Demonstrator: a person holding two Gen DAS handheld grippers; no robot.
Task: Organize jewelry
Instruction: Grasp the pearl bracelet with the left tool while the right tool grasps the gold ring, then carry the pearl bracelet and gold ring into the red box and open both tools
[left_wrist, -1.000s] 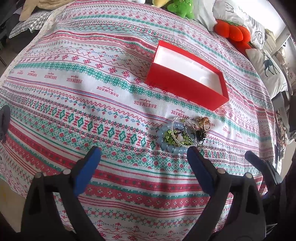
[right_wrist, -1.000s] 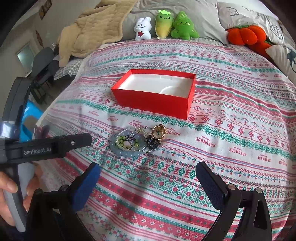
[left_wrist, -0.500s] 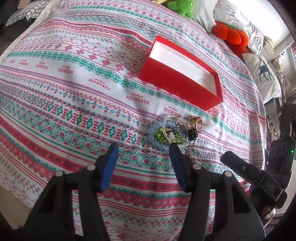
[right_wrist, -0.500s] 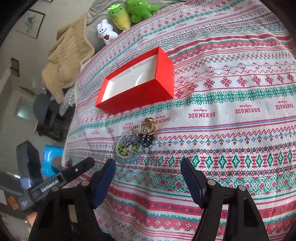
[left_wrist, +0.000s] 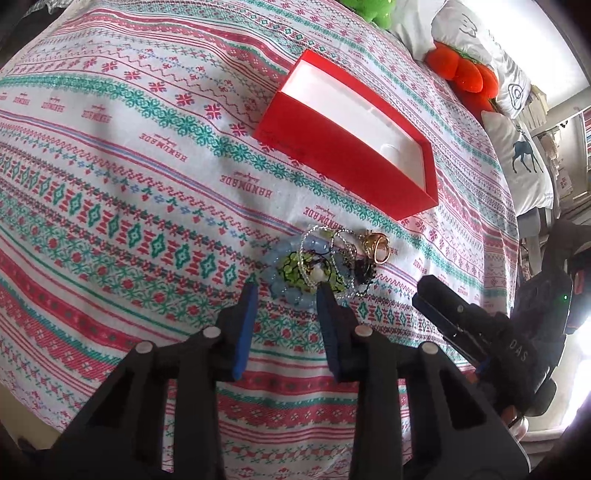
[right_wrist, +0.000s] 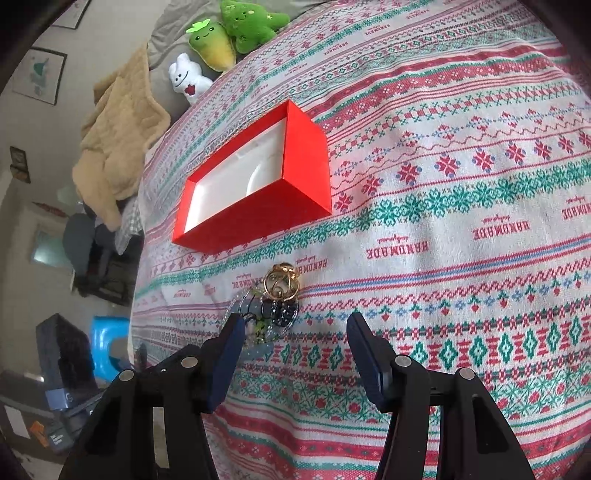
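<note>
A heap of jewelry (left_wrist: 317, 266) lies on the patterned bedspread: a pale blue bead bracelet (left_wrist: 284, 288), green beads, clear bead strands, dark beads and a gold ring (left_wrist: 376, 247). It also shows in the right wrist view (right_wrist: 273, 306). An open red box (left_wrist: 354, 147) with a white inside stands just beyond it, also in the right wrist view (right_wrist: 255, 181). My left gripper (left_wrist: 286, 295) is open, narrowed, its tips at the near edge of the blue bracelet. My right gripper (right_wrist: 295, 328) is open and empty, just short of the heap.
Plush toys (right_wrist: 221, 44) and a beige blanket (right_wrist: 114, 136) lie at the bed's far end. Orange plush (left_wrist: 461, 70) and pillows (left_wrist: 517, 147) sit beyond the box. The right gripper's body (left_wrist: 480, 332) is to the right of the heap. A blue stool (right_wrist: 107, 343) stands off the bed.
Both grippers have moved closer to the jewelry heap. The left jaws have narrowed a lot; the right jaws have narrowed somewhat. The jewelry and box have not moved.
</note>
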